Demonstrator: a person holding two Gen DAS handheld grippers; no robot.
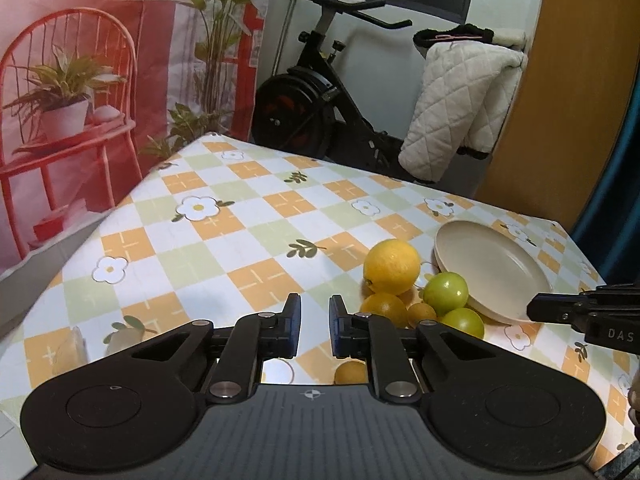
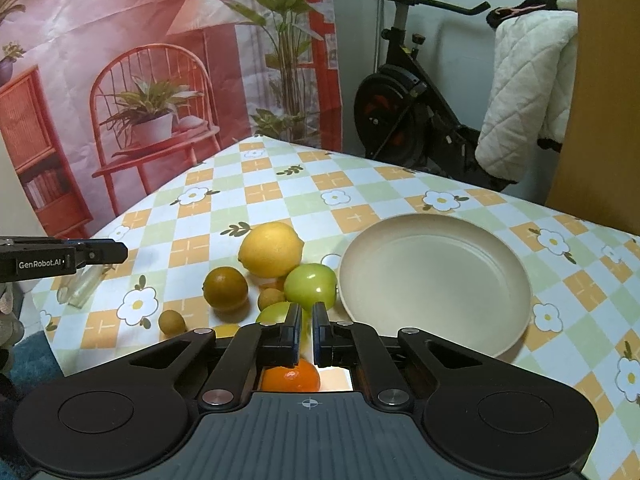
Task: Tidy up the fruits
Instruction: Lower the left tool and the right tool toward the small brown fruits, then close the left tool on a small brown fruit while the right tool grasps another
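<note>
You are holding both grippers low over the table [image 1: 240,216], which is wearing a checked cloth with flowers. The left gripper [image 1: 315,312] is standing with its jaws drawn in as far as they go, only a narrow gap between the blue pads, and nothing is sitting between them. The right gripper [image 2: 306,320] is also having its jaws together, almost touching, and it is gripping nothing.

The fruits are lying in one loose group just left of the plate [image 2: 436,276], which is carrying no fruit. The lemon [image 2: 271,249] is resting at the far side of the group. The orange [image 2: 225,289] is lying to its left and nearer to you. One green apple [image 2: 311,285] is sitting just beside the plate rim, and a second green apple [image 2: 276,314] is partly hiding behind the right fingers [image 2: 294,330]. A small brown fruit [image 2: 269,298] is lying between the orange and the apples, and another small fruit [image 2: 172,322] is lying apart, at the left. A bright tangerine [image 2: 291,376] is showing under the right gripper, close to its body.

In the left view you are seeing the same group to the right of the fingertips, and the right gripper is coming in from the right edge, near the plate rim.
</note>
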